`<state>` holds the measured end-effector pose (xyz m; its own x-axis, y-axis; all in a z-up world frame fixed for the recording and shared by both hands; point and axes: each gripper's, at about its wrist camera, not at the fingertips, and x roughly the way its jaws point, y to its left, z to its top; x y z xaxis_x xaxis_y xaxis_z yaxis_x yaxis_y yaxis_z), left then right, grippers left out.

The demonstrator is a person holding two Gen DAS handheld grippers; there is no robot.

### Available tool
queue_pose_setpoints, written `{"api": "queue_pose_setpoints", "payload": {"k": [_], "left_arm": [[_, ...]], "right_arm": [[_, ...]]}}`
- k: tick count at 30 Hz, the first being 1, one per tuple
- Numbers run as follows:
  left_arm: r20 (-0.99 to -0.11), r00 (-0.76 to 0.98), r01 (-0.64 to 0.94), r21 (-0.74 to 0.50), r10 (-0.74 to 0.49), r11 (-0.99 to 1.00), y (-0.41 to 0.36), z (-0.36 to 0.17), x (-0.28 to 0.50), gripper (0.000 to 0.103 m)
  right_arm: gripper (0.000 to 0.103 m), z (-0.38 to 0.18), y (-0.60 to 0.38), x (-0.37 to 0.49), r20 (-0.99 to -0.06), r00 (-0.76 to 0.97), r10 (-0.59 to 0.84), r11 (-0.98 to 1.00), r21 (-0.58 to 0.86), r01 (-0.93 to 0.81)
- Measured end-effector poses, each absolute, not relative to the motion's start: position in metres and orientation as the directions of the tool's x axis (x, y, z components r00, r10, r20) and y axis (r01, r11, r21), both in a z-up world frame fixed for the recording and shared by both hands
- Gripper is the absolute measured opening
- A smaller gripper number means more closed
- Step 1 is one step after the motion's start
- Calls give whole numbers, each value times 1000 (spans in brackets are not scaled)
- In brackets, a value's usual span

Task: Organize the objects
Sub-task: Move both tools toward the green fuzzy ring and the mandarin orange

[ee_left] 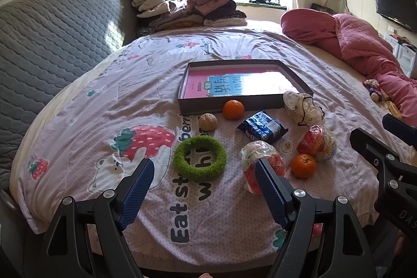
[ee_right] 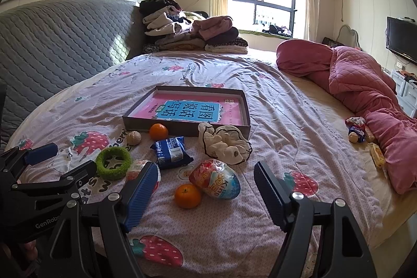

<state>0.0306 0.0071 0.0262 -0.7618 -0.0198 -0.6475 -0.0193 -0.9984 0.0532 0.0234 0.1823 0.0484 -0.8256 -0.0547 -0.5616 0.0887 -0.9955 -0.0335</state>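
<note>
One bed (ee_left: 78,106) is seen, spread with a strawberry-print cover. One shallow grey box (ee_left: 295,78) lies at its middle with one pink and blue book (ee_left: 206,85) inside. Just before the box are laid one white scrunchie (ee_left: 303,106), one blue snack packet (ee_left: 262,128), two wrapped toy eggs (ee_left: 316,140) (ee_left: 256,156), one green ring (ee_left: 200,157), two oranges (ee_left: 233,109) (ee_left: 303,165) and one walnut (ee_left: 208,121).

The left gripper (ee_left: 204,189) and right gripper (ee_right: 206,193) are held above the near edge, jaws spread wide, nothing gripped.

Small packets (ee_right: 355,132) beside the pink quilt (ee_right: 365,85) are shown clearly only in the right view, where the nearer egg is half hidden by a finger.
</note>
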Motion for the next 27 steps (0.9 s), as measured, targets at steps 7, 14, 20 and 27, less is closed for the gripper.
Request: {"api": "queue_pose_setpoints", "payload": {"k": [7,14,20,27], "left_arm": [[-661,-750,-20,49,-18,-999,5,21,29,81],[-693,-721,-29,49,-13,-998,2,6,26,81],[-713,-701,-31,35,-3,-999,-2,-3,24,81],[-744,-667,-33,-16,33,-999,-13,-15,23,81]], "right_arm": [[76,46,183,23,-567,-822,-55,-995,-32,89],[76,33,186,19,-594,-803,-59,-995,-32,96],[76,20,188,17,-620,-781,-74,-993,-25,113],[76,10,188,18,-641,-763,-88,-993,-8,121]]}}
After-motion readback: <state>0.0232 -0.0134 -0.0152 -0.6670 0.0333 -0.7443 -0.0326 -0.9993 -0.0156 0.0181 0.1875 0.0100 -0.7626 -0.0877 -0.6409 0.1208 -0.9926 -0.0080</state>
